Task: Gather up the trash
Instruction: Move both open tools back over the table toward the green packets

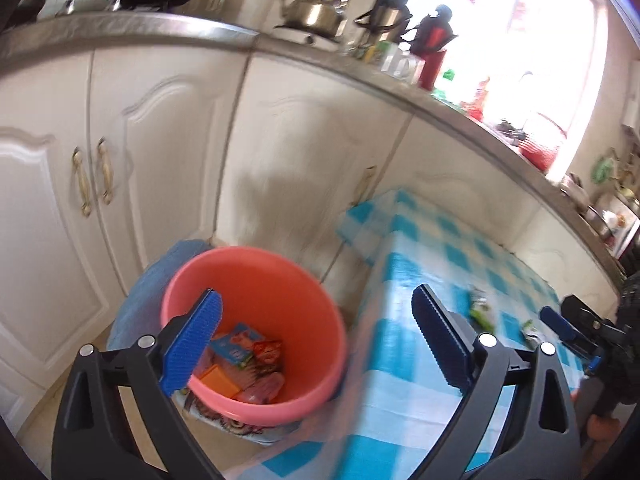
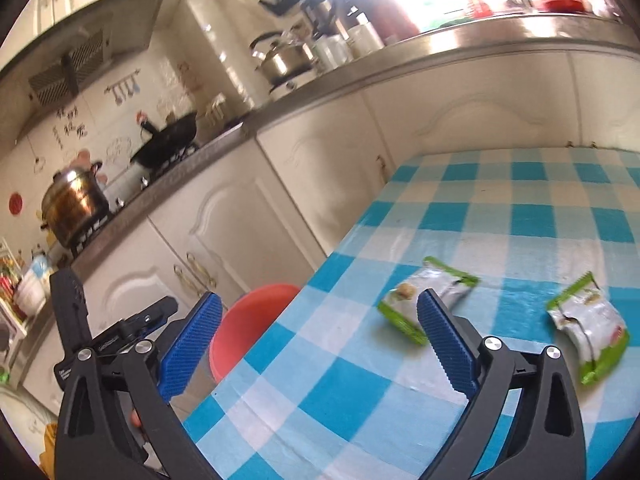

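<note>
A pink bucket (image 1: 256, 320) stands on the floor beside the table and holds several wrappers (image 1: 244, 364). My left gripper (image 1: 316, 340) is open and empty above the bucket's right rim. My right gripper (image 2: 320, 340) is open and empty over the table's left edge. Two green and silver snack packets lie on the checked tablecloth: one (image 2: 424, 296) just beyond my right finger, the other (image 2: 588, 328) further right. The bucket (image 2: 248, 328) shows past the table edge in the right wrist view. The right gripper (image 1: 576, 332) shows at the right edge of the left wrist view, near the packets (image 1: 480, 308).
The table with the blue and white checked cloth (image 2: 500, 208) stands against white kitchen cabinets (image 1: 132, 160). The worktop above carries a kettle (image 1: 316, 12), a wok (image 2: 168, 140), a pot (image 2: 76, 204) and bottles. A blue mat (image 1: 160, 280) lies under the bucket.
</note>
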Demonstrator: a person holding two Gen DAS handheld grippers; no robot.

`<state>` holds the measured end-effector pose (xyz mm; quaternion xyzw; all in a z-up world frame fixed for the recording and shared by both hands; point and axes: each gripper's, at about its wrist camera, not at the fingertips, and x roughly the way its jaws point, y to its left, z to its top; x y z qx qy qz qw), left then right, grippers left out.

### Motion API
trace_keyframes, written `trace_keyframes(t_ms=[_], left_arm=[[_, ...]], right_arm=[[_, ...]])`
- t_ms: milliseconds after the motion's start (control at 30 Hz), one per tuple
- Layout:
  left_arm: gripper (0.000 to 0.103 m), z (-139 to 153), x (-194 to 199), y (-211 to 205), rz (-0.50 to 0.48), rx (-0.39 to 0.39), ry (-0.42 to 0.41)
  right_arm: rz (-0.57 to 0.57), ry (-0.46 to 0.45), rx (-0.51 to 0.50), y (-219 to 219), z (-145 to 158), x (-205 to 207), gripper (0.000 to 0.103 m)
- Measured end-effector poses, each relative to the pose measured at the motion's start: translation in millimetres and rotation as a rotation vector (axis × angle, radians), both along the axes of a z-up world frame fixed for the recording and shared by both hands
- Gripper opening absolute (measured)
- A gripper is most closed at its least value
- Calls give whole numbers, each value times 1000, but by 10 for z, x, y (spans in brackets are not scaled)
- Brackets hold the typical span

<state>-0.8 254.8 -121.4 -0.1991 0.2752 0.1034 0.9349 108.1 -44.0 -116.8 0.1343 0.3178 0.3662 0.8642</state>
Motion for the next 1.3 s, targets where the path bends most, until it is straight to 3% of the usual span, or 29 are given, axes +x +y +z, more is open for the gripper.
trace_keyframes(t_ms=[233, 500, 633, 933, 1167, 1300], left_arm=[[96, 188, 42, -557, -117, 39, -3], [96, 205, 214, -1137, -212, 63, 74], [96, 174, 253, -1407, -247, 104, 99], [96, 56, 355, -1874, -326, 146, 165], [96, -21, 472, -2190, -353, 198, 200], [96, -43, 577, -2274, -361, 226, 222]], right_arm=[[-33, 43, 58, -459, -67, 3, 98], [-95, -30, 74, -917, -33, -104, 98], [-100, -22, 73, -1080, -79, -92, 98], [-137, 32, 124, -1577, -161, 19, 98], [-252, 138, 129, -2087, -276, 261, 98], [-260, 202, 124, -2208, -342, 374, 98]])
